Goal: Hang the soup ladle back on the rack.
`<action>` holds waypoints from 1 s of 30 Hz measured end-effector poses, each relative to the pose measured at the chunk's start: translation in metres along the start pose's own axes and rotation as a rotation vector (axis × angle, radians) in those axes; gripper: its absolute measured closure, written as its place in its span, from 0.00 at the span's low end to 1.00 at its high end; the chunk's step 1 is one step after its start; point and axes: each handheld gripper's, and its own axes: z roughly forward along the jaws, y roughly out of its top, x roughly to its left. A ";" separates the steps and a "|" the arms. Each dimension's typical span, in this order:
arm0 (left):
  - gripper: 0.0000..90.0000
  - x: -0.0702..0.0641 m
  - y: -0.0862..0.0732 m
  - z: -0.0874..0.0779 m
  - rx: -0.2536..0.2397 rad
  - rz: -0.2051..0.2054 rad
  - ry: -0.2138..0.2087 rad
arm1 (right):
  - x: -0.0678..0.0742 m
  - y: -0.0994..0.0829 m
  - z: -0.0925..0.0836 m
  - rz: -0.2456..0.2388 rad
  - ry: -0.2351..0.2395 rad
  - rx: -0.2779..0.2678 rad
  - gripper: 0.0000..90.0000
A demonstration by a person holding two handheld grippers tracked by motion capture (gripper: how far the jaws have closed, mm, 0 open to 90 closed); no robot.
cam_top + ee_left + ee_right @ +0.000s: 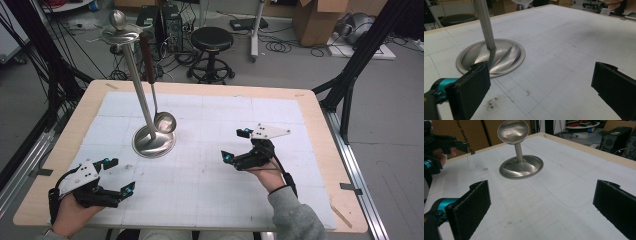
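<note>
Black padded jaws of the left gripper (539,82) are seen wide apart in the left gripper view, nothing held between them; bare white gridded mat (564,50) lies in the gap. Same gripper (116,175) is seen at the near left of the high view, held in a hand (75,212) above the near left of the worktop (320,150). Just beyond its jaws, the round shiny steel base (506,53) of a tall ribbed metal stand (140,95) is seen resting on the mat, its pole tilted in the high view and topped by a small steel disc with a ball knob (118,20).

Right gripper (239,145) is held at the near right of the mat, jaws likewise spread wide and empty, as seen in the right gripper view (540,202). Base (521,167) is seen well apart from it, further across the mat.

A steel ladle with a dark brown handle (146,55) is hung from the stand's top disc; its bowl (164,122) is seen just above the base, beside the pole. In the right gripper view the bowl (512,131) is seen facing the camera, above the base. Neither gripper is touching ladle or stand.

Behind the worktop a black round stool (212,39) is seen on the floor.
</note>
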 end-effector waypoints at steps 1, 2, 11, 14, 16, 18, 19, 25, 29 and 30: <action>0.03 0.000 0.000 0.000 0.000 0.000 0.001 | -0.003 -0.002 -0.005 0.008 -0.008 -0.006 0.00; 0.03 0.000 0.000 0.000 0.000 0.001 0.002 | -0.004 -0.004 -0.009 0.015 -0.013 -0.008 0.00; 0.03 0.000 0.002 -0.003 -0.026 -0.002 0.007 | -0.014 -0.023 -0.034 0.053 -0.071 -0.028 0.00; 0.03 0.001 0.002 -0.003 -0.030 -0.014 0.003 | -0.013 -0.026 -0.036 0.045 -0.079 -0.019 0.00; 0.03 0.002 0.002 -0.004 -0.037 -0.027 0.000 | -0.012 -0.028 -0.040 0.036 -0.084 -0.024 0.00; 0.03 0.003 0.003 -0.005 -0.049 -0.034 0.000 | -0.012 -0.031 -0.044 0.030 -0.082 -0.023 0.00; 0.03 0.003 0.003 -0.005 -0.057 -0.039 -0.001 | -0.011 -0.034 -0.046 0.026 -0.086 -0.031 0.00; 0.03 0.005 0.004 -0.007 -0.073 -0.052 0.003 | -0.010 -0.045 -0.059 0.037 -0.111 -0.045 0.00; 0.03 0.005 0.003 -0.006 -0.063 -0.052 0.006 | -0.011 -0.052 -0.070 0.054 -0.148 -0.074 0.00; 0.03 0.005 0.003 -0.006 -0.062 -0.053 0.007 | -0.011 -0.052 -0.070 0.054 -0.148 -0.074 0.00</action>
